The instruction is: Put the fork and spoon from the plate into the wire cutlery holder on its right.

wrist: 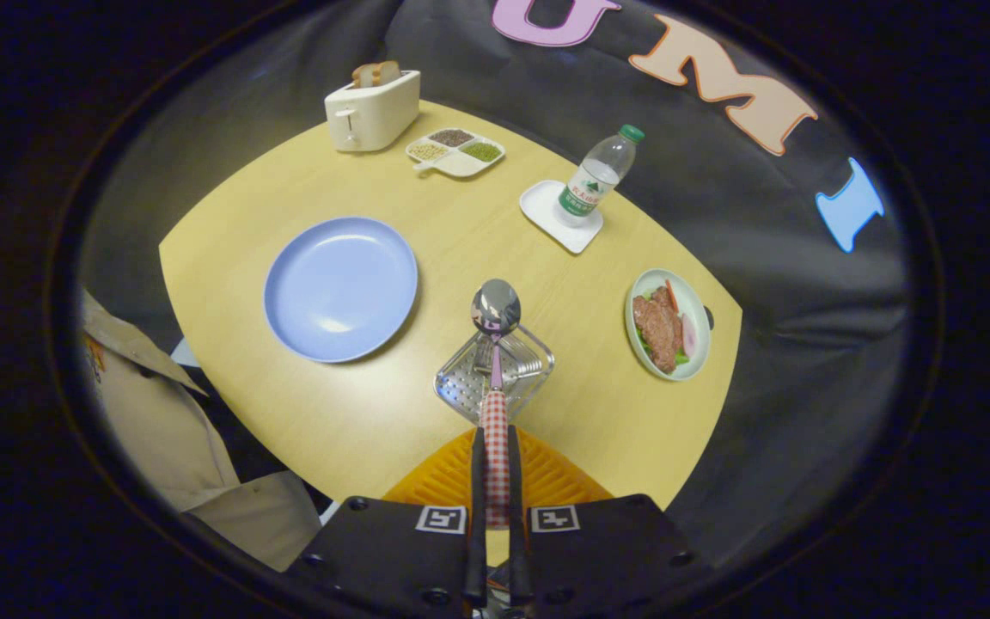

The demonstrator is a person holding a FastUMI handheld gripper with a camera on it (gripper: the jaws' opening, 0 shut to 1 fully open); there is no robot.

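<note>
Checked red-and-white cloth pattern is seen on the handle of the spoon, which is pinched between the two fingers of the gripper; the fingers are drawn close together, one pressed against each side of the handle, with hardly any gap left beyond the handle's own width. The spoon is held pointing forward along the fingers, its shiny bowl raised beyond their tips. Beneath the fingers an orange ribbed object is partly seen at the near edge of the wooden table, and beside it a person's beige sleeve is visible. Just ahead of the fingertips, under the spoon's neck and bowl, the wire cutlery holder is found on the table, its perforated metal bottom visible; whether the fork lies inside it cannot be told. To the left of the holder the blue plate is set, bare on its surface. To the right of the holder, a pale green dish with meat and salad is placed near the table's edge. Farther off, a water bottle is stood on a white coaster. At the far end a divided tray of grains and a white toaster holding bread are seen.
</note>
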